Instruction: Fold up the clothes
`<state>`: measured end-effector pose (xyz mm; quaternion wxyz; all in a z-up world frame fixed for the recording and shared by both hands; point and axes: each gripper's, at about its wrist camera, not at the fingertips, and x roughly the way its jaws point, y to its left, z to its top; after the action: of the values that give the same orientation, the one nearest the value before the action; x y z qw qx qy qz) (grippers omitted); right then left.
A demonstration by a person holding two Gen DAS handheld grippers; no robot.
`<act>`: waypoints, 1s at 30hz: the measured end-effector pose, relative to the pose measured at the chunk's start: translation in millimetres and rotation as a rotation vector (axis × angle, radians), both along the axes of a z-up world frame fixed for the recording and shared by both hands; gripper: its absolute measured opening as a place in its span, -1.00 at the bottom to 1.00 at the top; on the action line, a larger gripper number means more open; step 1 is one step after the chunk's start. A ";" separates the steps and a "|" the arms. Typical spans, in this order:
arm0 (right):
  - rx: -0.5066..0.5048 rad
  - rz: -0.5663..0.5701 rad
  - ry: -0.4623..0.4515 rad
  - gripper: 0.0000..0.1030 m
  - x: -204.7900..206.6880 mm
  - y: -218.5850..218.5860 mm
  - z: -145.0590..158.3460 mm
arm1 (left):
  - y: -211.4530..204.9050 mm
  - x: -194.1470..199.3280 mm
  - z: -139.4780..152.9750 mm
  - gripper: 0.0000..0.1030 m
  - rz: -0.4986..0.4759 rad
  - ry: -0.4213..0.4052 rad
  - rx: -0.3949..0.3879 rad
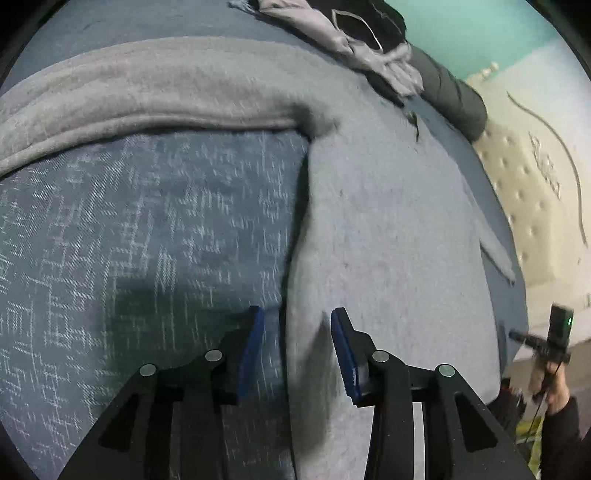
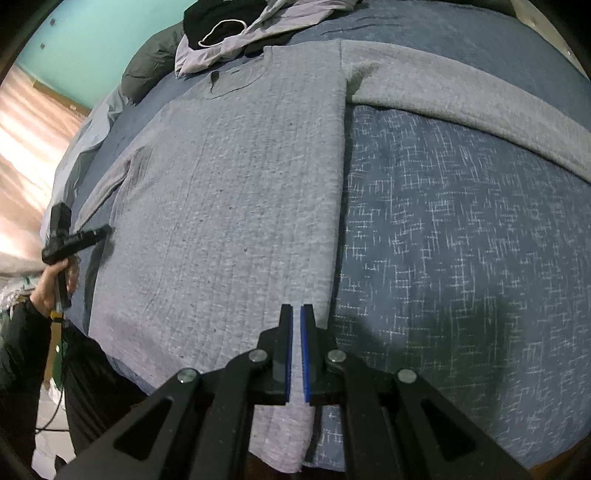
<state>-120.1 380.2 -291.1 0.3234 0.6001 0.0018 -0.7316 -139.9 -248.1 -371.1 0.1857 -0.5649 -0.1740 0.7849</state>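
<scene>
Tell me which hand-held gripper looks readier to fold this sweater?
Probably the right hand-held gripper: it is shut on the hem of the grey sweater, while the left hand-held gripper merely straddles an edge, open.

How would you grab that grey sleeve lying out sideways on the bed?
Probably pinch the sleeve at its near edge, well out from the shoulder, coming down from the near side. It lies flat and straight on the cover, so that edge is free to nip; its cuff is out of view.

sweater (image 2: 229, 192) flat on bedspread (image 2: 461, 240); sleeve (image 2: 461, 99) stretched right | clothes pile (image 2: 236, 33) behind it
</scene>
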 end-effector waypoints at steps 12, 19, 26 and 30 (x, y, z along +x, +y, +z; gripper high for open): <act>0.007 0.002 0.009 -0.93 0.4 0.8 7.4 | -23.3 8.1 -5.4 -0.92 0.035 -0.017 0.031; 0.022 -0.002 -0.048 -0.58 0.6 4.5 -2.2 | -15.6 30.4 5.8 -0.22 -0.009 -0.095 -0.028; 0.031 -0.010 -0.110 -0.47 10.9 14.7 -14.1 | -10.6 86.6 12.2 -0.21 -0.090 -0.150 -0.036; 0.056 0.015 -0.132 -0.39 22.2 12.1 -20.1 | -8.6 111.9 7.1 -0.21 -0.102 -0.187 -0.019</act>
<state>-97.9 392.2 -311.2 0.3115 0.6558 0.0055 -0.6877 -28.0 -256.7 -363.9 0.2031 -0.6457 -0.1539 0.7199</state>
